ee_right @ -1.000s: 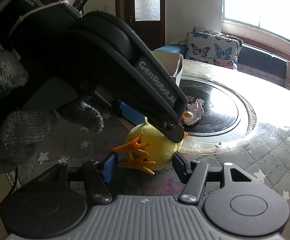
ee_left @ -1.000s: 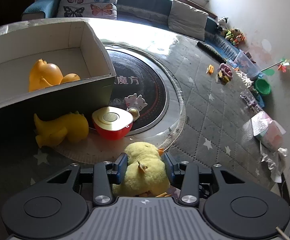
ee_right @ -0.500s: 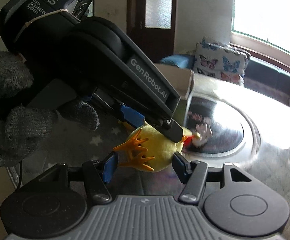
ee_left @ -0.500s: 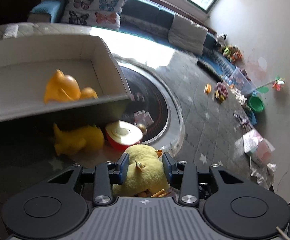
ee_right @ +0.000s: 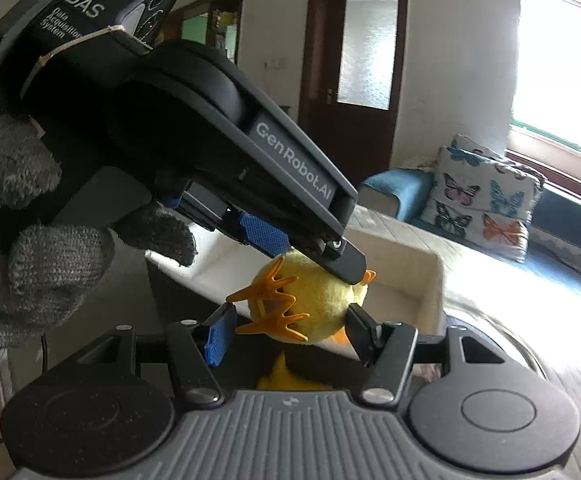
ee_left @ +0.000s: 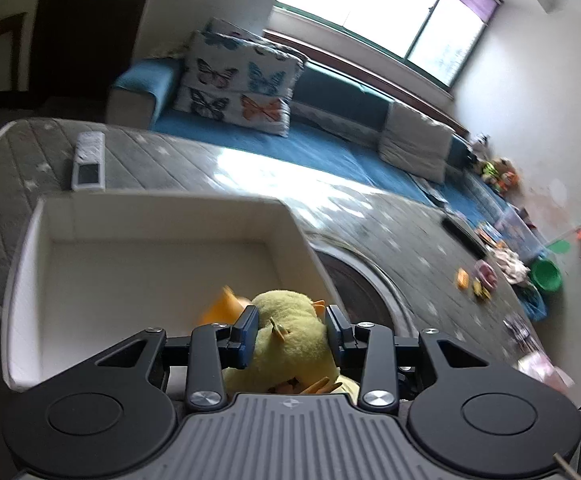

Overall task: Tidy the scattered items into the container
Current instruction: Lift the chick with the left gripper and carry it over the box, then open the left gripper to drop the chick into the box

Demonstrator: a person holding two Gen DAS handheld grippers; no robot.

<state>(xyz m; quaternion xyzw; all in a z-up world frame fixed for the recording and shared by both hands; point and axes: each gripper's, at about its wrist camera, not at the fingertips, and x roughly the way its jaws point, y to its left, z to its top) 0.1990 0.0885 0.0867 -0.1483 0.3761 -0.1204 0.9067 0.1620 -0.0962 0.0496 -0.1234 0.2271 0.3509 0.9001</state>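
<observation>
The left gripper (ee_left: 290, 332) is squeezing the chick (ee_left: 286, 344) between its fingers, carrying it above the box (ee_left: 162, 208) for dropping. The right gripper (ee_right: 290, 330) is waiting beneath with fingers wide.

This is a home — a living room. A long blue sofa (ee_left: 330, 136) runs under a big window (ee_left: 374, 8), and pillows (ee_left: 242, 80) with butterflies on them sit on it. A dark wood door (ee_right: 356, 68) with a frosted glass pane leads out of the room. A big table (ee_left: 194, 168) with a gray quilted cover with white stars stands in front of the sofa, and a remote (ee_left: 87, 161) lies on it. Small toys (ee_left: 498, 170) sit at the far end of the sofa — more bits, like a green bowl (ee_left: 546, 275), lie by the wall.
</observation>
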